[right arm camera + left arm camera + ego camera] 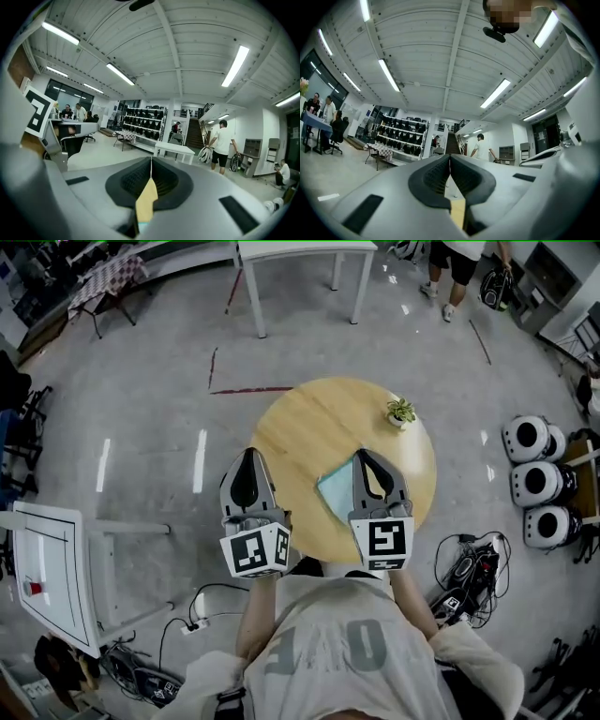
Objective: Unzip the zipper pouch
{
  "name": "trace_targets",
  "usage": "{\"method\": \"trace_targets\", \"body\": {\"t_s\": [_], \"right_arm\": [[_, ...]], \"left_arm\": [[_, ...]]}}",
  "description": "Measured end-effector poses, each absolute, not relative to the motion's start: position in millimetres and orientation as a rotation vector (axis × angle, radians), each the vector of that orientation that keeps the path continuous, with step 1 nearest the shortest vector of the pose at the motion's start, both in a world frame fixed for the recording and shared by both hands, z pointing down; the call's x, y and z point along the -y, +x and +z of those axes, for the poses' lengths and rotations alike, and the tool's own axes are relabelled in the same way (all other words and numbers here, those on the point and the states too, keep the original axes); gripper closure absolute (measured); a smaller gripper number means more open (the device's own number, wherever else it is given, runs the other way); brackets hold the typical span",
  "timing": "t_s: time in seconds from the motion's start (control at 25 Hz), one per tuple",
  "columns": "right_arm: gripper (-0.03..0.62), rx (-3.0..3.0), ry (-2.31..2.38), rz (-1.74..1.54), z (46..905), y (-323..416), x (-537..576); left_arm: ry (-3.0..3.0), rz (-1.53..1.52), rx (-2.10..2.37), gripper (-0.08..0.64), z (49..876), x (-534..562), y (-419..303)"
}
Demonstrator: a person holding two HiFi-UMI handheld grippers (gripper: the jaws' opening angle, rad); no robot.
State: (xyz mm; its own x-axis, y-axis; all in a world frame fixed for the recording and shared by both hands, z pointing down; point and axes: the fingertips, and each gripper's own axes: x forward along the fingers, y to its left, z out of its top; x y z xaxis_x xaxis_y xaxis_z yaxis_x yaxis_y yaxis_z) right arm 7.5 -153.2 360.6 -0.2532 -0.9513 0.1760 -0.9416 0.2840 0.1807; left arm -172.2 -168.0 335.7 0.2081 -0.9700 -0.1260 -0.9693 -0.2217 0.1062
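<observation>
In the head view a pale teal zipper pouch lies flat on the near right part of a round wooden table. My right gripper is shut and empty, and from above it covers the pouch's right part. My left gripper is also shut and empty, held over the table's left edge, apart from the pouch. Both gripper views look out level across the room. In each, the left gripper and the right gripper show dark pads pressed together, with only a sliver of the wooden table behind them.
A small potted plant stands on the table's far right. A white table is beyond, and a white board on a frame is at the left. White round devices and cables lie on the floor at the right. People stand at the far side.
</observation>
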Motion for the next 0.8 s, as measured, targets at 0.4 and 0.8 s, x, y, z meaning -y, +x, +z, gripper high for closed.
{"method": "trace_targets", "body": {"t_s": [0.4,0.8], "right_arm": [[0.561,2.261,1.758,-0.004,380,0,184],[0.497,2.215,1.602,0.112,426,-16,177]], "left_arm": [[2.467,-0.227,1.906,0.532,346,206,-172],[2.443,-0.206,1.902,0.531,358,202,-175]]}}
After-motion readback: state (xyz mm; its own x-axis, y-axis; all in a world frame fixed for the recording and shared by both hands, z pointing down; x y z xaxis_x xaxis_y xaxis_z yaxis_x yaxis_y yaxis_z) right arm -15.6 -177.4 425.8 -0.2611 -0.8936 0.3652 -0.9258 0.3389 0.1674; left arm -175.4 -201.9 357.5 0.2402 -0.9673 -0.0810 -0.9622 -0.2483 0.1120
